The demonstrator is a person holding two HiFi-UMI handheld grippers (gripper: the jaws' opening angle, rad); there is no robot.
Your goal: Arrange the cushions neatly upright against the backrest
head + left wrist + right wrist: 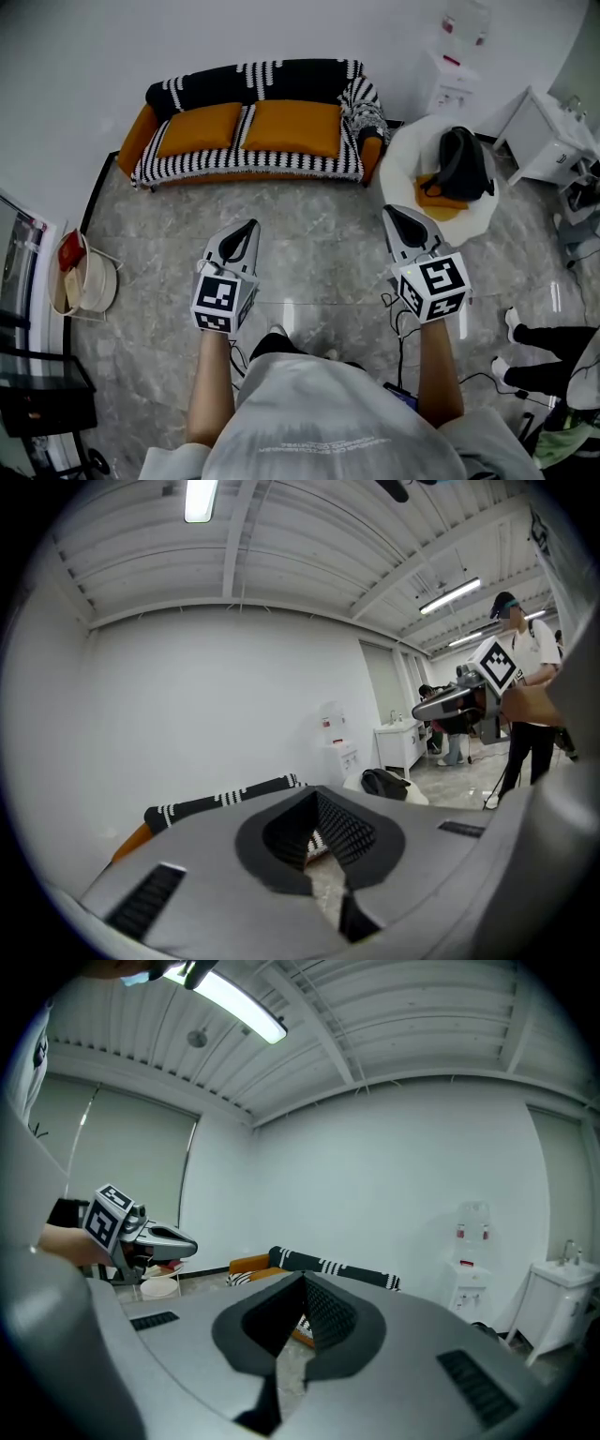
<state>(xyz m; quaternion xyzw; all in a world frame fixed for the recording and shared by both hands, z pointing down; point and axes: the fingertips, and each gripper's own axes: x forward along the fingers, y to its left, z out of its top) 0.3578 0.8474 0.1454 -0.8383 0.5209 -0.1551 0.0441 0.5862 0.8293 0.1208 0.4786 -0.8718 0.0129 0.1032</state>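
Left edge, head view: a white basket (91, 281) on a thin-legged stand, with something red in it that is too small to make out. A dark cabinet below it is cut off by the frame.

Left gripper (246, 232): held out over the marble floor, well short of the sofa (251, 167). The tongs are pressed together with nothing between them. In its own view the gripper body covers most of the sofa, leaving only the striped top of the backrest and an orange arm in sight.

Sofa against the far wall, under a black-and-white striped throw (281, 80). Left cushion (199, 129) and right cushion (292, 127), both orange, sit side by side on the seat in front of the backrest. Seen from steeply above, I cannot tell whether they lie flat or lean back. A striped bundle at the sofa's right end could be bunched throw or another cushion; I cannot tell which.

Right gripper (397, 220): level with the left one and apart from it, tongs likewise closed on nothing. Its own view shows only a sliver of the sofa past the jaws.

Right of the sofa: a white round seat (483, 220) with a black bag (461, 161) on it, and something orange partly hidden under the bag. A water dispenser (452, 77) stands by the wall. At the right edge, a person's legs are cut off.
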